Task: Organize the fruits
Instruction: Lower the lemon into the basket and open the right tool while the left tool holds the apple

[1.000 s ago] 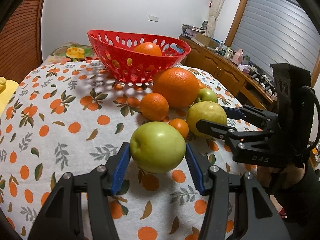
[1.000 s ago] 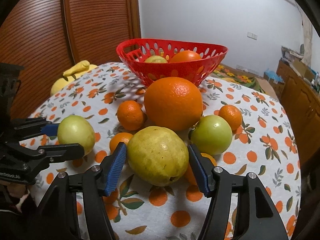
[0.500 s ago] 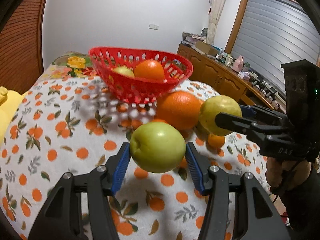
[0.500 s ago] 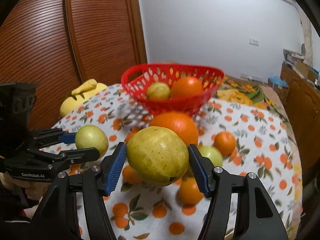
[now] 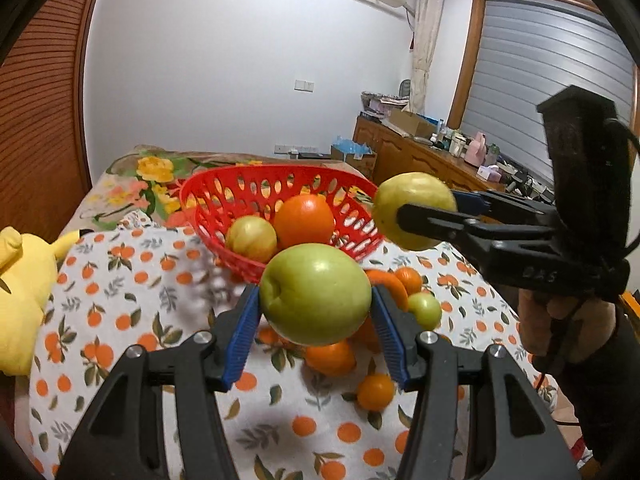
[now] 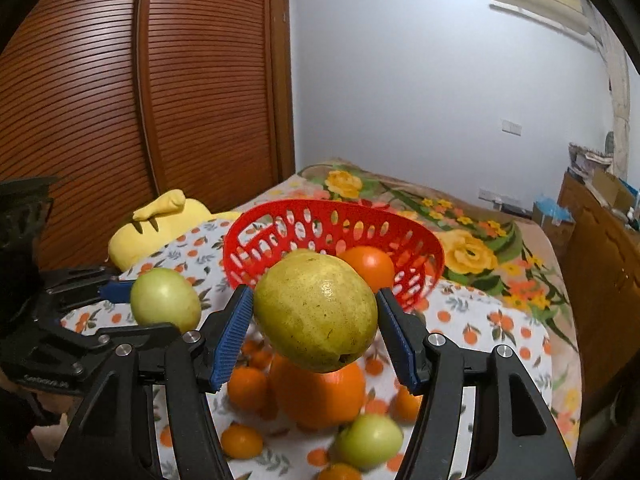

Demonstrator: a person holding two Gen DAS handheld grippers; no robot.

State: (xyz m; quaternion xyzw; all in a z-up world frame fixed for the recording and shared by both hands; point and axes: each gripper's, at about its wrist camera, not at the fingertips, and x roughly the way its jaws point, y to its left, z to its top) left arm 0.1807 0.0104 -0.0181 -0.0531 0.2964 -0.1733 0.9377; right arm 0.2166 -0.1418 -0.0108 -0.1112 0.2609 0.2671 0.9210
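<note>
Left wrist view: the left gripper (image 5: 316, 320) was clamped on a green apple (image 5: 315, 294), its blue pads (image 5: 240, 334) pressed against the fruit at 9 and 3 o'clock, with the apple raised clear of the orange-print tablecloth (image 5: 132, 320). At 12 o'clock from the apple stood the red basket (image 5: 224, 196), which contained one orange (image 5: 304, 220) and one yellowish fruit (image 5: 251, 238). At 2 o'clock the right gripper (image 5: 424, 216) gripped a yellow-green pear (image 5: 414, 200) in the air, just beside the basket's right rim. Loose fruit lay on the cloth beneath and at 4 o'clock: a small green fruit (image 5: 425, 310) and several small oranges (image 5: 375, 391). A yellow plush toy (image 5: 20, 288) lay at 9 o'clock, at the table edge.

Right wrist view: the right gripper (image 6: 316, 328) was closed on the yellow-green pear (image 6: 316, 312), blue pads (image 6: 230, 336) against both sides. The red basket (image 6: 280, 224) stood at 12 o'clock behind the pear, with the orange (image 6: 370, 266) visible inside it. At 9 o'clock the left gripper (image 6: 132, 308) held the green apple (image 6: 165, 305) aloft. Below the pear, at 6 o'clock, a large orange (image 6: 320, 396) rested on the cloth amid small oranges (image 6: 242, 442) and a green fruit (image 6: 368, 442), somewhat blurred. The yellow plush toy (image 6: 160, 224) lay at 10 o'clock before a brown slatted door (image 6: 100, 100)
</note>
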